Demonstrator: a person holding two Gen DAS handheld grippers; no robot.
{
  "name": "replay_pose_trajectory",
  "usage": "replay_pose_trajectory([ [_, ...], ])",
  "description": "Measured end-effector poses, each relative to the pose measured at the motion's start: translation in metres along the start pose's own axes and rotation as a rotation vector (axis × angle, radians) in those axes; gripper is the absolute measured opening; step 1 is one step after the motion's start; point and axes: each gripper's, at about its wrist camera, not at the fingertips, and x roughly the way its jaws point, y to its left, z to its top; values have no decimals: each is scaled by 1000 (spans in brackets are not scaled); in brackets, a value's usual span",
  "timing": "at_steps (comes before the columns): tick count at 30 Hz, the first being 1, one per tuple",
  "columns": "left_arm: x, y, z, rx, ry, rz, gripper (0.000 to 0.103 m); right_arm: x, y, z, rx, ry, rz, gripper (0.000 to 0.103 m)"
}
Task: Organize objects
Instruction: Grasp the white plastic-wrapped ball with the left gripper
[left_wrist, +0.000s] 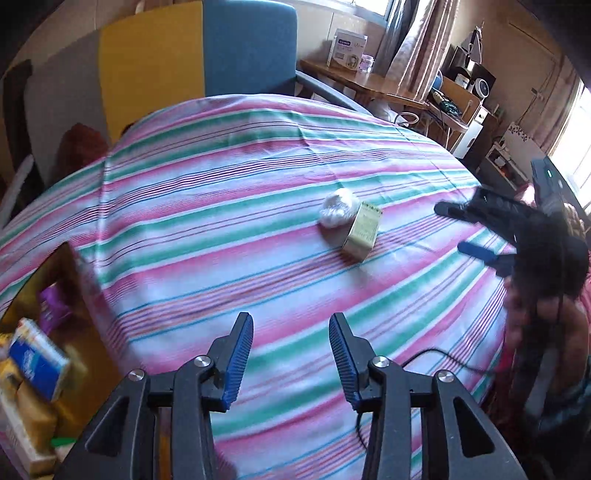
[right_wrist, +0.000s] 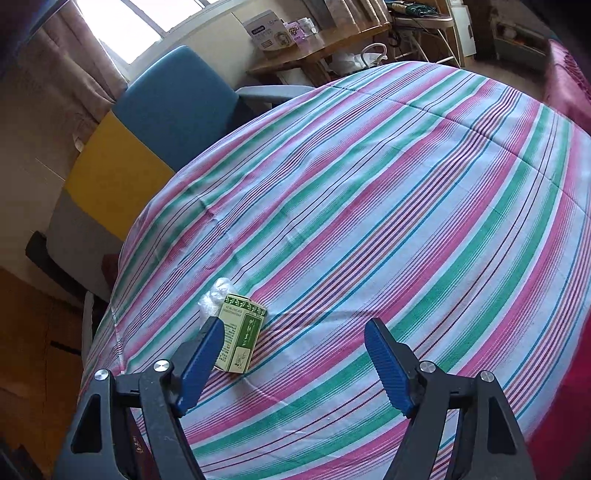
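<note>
Left wrist view: left gripper (left_wrist: 291, 354) at lower centre, jaws narrowly parted, nothing between them, only striped sheet (left_wrist: 221, 206) of the bed beneath. Small green-and-cream box (left_wrist: 364, 230) lying right of centre, touching a white crinkled bundle (left_wrist: 338, 207) on its upper left. Right gripper (left_wrist: 469, 230) at right edge, dark and blurred, jaws spread, held in a hand (left_wrist: 550, 310), near the box but apart from it. Open cardboard box (left_wrist: 62, 269) at lower left edge, with a blue packet (left_wrist: 37, 363) and a purple item (left_wrist: 51, 306) inside.

Right wrist view: right gripper (right_wrist: 295, 363) at lower centre, jaws wide, empty. Same small box (right_wrist: 242, 338) at lower left, just behind the left finger (right_wrist: 201, 363), outside the gap; contact impossible to tell. White bundle (right_wrist: 216, 295) touching the box's far end. Blue chair (right_wrist: 177, 107) at upper left.
</note>
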Motion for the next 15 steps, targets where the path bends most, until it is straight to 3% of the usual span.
replay_pose_trajectory([
  [2,15,-4,19,-14,10,-34,37,1,0,0,2,10,11,79],
  [9,76,-17,79,-56,49,-137,37,7,5,-2,-12,42,46,79],
  [15,125,-26,110,-92,97,-179,42,12,0,-3,12,73,61,79],
])
